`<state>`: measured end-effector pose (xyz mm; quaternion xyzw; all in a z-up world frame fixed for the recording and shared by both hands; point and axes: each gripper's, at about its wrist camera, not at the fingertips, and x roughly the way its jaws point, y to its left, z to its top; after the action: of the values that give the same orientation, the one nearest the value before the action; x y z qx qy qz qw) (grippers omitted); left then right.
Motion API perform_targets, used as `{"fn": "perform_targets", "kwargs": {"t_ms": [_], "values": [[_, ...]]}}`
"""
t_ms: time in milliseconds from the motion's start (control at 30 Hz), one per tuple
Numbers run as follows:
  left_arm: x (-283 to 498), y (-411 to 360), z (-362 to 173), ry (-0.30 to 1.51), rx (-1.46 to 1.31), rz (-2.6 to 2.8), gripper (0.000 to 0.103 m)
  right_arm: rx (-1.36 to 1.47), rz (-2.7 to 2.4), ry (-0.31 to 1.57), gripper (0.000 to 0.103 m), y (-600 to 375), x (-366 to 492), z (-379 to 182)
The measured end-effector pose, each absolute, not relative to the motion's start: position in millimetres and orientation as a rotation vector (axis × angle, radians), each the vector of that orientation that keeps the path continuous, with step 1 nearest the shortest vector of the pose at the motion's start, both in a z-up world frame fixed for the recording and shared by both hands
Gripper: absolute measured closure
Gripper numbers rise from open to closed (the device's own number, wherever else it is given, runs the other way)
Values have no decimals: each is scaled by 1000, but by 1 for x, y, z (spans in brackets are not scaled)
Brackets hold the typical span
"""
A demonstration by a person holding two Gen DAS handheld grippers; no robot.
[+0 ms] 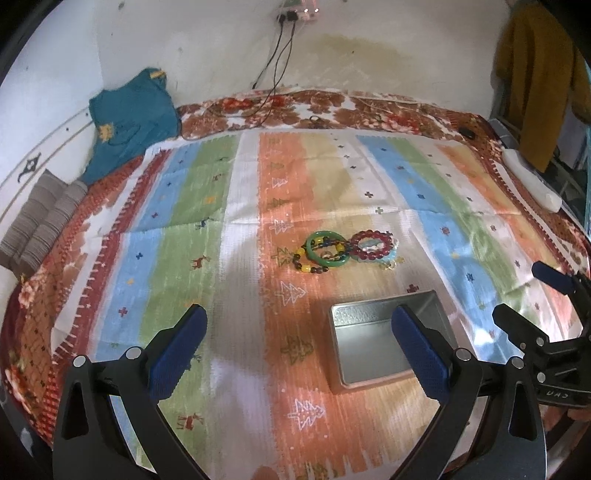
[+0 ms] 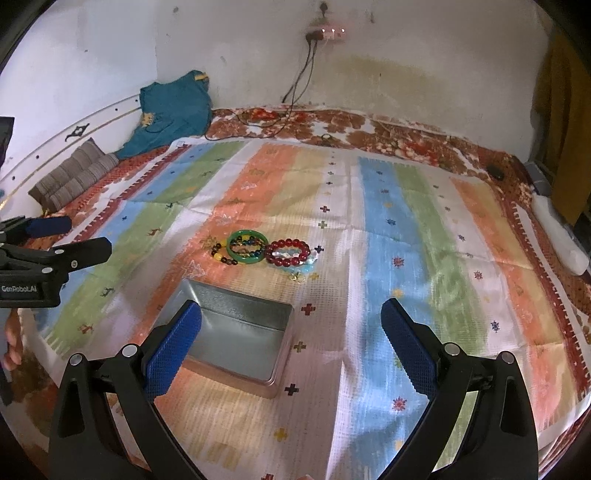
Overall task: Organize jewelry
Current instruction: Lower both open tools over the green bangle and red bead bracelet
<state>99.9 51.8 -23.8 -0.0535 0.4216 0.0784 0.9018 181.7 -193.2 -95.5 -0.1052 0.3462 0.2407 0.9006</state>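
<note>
Striped cloth: a mat in orange, white, blue and green bands covers a bed with a red floral cover
Tin: an empty silver metal tin, open on top, lies on the mat nearest the camera, on an orange band
Green bangle: a smooth green ring rests on the mat beyond the tin, lying over a strand of yellow and dark beads
Red bracelet: a ring of dark red beads lies just right of the bangle, touching it, over pale blue and white pieces that are too small to tell apart
Left gripper: the left gripper hangs above the mat with its blue-padded jaws spread wide and nothing between them, the tin showing behind its right finger
Right gripper: the right gripper hangs over the tin's right side, jaws spread wide and empty
Background: a teal garment leans on the white wall, cables hang from a socket
</note>
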Motion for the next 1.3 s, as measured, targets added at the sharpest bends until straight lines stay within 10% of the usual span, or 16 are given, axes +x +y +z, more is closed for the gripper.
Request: {"fn": "perform_targets", "kwargs": {"t_ms": [1300], "values": [[205, 75, -70, 1029, -164, 164, 6, -286, 492, 822, 4, -156, 288, -123]]}}
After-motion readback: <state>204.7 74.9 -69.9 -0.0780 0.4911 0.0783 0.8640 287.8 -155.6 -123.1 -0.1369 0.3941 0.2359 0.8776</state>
